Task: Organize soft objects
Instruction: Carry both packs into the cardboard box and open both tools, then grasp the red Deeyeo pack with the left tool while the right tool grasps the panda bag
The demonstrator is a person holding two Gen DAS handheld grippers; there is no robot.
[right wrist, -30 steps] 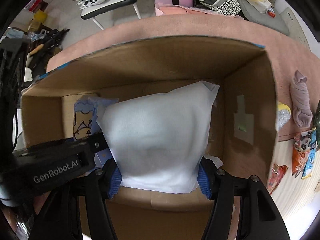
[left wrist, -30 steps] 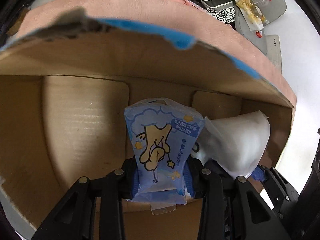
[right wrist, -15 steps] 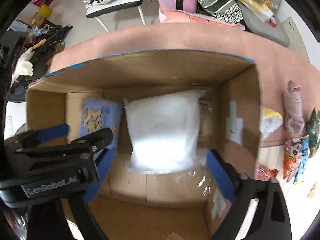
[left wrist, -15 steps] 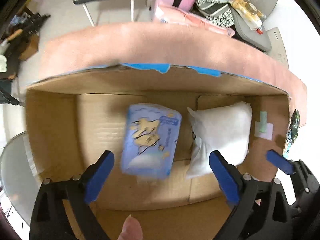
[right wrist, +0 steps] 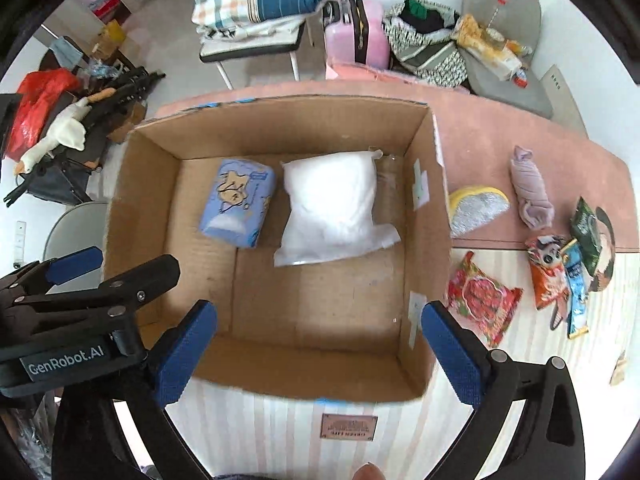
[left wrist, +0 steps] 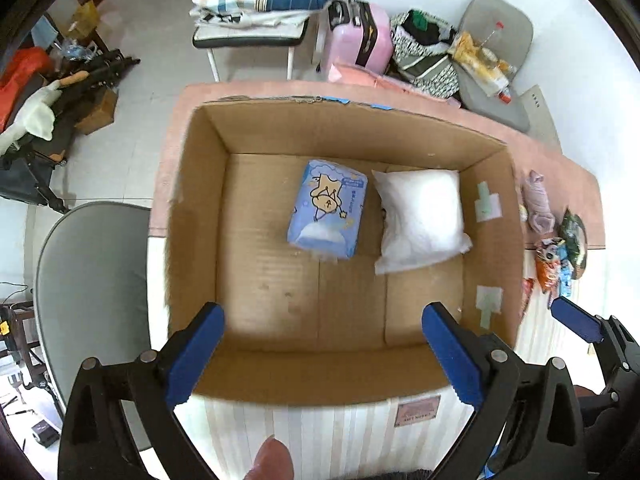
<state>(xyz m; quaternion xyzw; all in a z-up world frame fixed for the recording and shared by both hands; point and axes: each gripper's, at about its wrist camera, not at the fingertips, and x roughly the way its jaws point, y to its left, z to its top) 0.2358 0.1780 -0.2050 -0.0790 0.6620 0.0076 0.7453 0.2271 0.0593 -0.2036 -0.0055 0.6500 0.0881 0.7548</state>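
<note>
An open cardboard box (left wrist: 192,208) (right wrist: 132,200) stands on the table. Inside it lie a blue cartoon-printed tissue pack (left wrist: 327,209) (right wrist: 237,202) and, to its right, a white pillow-like bag (left wrist: 421,216) (right wrist: 332,208). My left gripper (left wrist: 322,350) is open and empty, held above the box's near edge. My right gripper (right wrist: 316,346) is open and empty, also above the near edge; the left gripper's body shows at its left (right wrist: 80,304). A rolled pale purple cloth (right wrist: 531,193) (left wrist: 538,204) and a yellow-and-silver sponge (right wrist: 476,209) lie on the table right of the box.
Several snack packets (right wrist: 480,296) (left wrist: 560,256) lie on the table right of the box. A grey chair (left wrist: 88,280) stands to the left. Beyond the pink tablecloth (right wrist: 500,136) are a chair with pillows (left wrist: 256,4), a pink suitcase (left wrist: 360,40) and floor clutter.
Both grippers opened and let go of the tissue pack and the white bag inside the box, then pulled back up and out above the box's near edge.
</note>
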